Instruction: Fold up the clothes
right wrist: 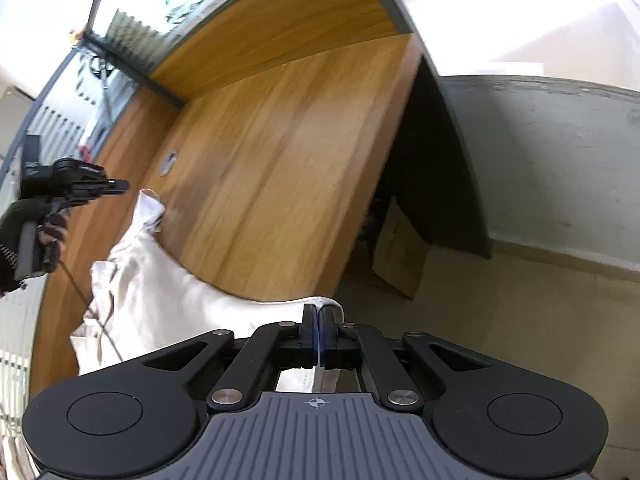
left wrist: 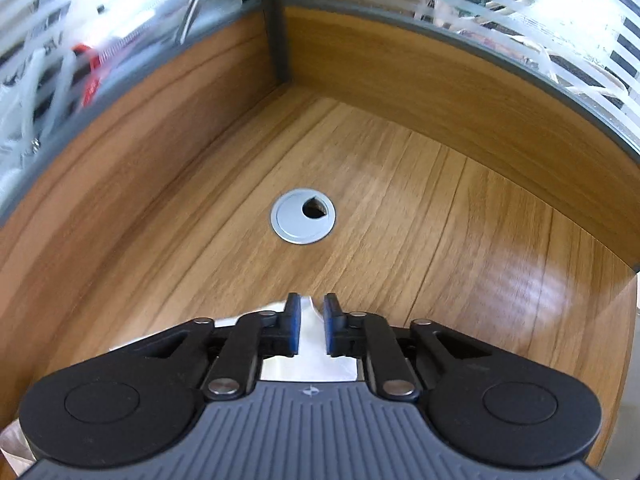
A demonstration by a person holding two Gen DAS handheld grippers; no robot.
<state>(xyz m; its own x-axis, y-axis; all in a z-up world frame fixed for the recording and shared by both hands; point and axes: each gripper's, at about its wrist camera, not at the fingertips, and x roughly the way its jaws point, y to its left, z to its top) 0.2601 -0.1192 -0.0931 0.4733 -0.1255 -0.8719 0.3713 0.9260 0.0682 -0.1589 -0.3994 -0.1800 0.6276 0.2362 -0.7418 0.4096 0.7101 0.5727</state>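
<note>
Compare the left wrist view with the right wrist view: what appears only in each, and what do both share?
Left only: the left hand-held gripper close up, jaws apart over white cloth.
Right only: the right hand-held gripper clamped on the white garment's edge, the floor, a cardboard box.
Both: the wooden desk, its grey cable grommet, striped glass partitions.

White garment [right wrist: 160, 296], crumpled, lies on wooden desk [right wrist: 280, 160] w/ one edge lifted.
</note>
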